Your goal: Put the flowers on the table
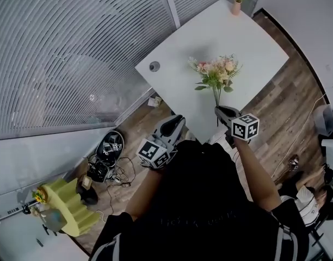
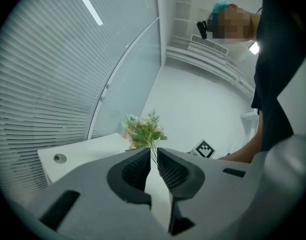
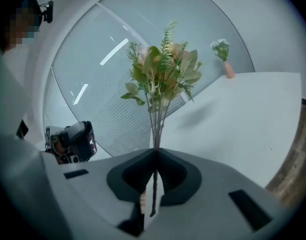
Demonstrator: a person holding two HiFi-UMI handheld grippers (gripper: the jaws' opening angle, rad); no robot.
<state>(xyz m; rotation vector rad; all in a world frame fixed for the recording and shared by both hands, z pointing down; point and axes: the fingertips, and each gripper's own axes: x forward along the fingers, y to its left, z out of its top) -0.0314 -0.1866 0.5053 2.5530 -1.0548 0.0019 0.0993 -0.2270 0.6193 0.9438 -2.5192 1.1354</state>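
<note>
Mid-carry, it is judged: the flowers (image 1: pixel 217 74) are clamped by the stems in the right gripper (image 1: pixel 224 112), upright over the table's (image 1: pixel 210 31) near edge. The left gripper (image 1: pixel 176 123) is barely parted and empty. Lowering and release are called for next.

White worktop (image 1: pixel 248 42) beside curved slatted blinds (image 1: pixel 63 48), wood-plank floor (image 1: pixel 281 118), tangled cables (image 1: pixel 109 170), yellow-green stool (image 1: pixel 68 205).

Office-type room: large white table (image 1: pixel 210 39) with cable grommet (image 1: pixel 154 66); glazed wall behind horizontal blinds (image 1: pixel 74 48); wood-plank floor (image 1: pixel 283 105); tangled cables (image 1: pixel 109 165) and gear beside table.
</note>
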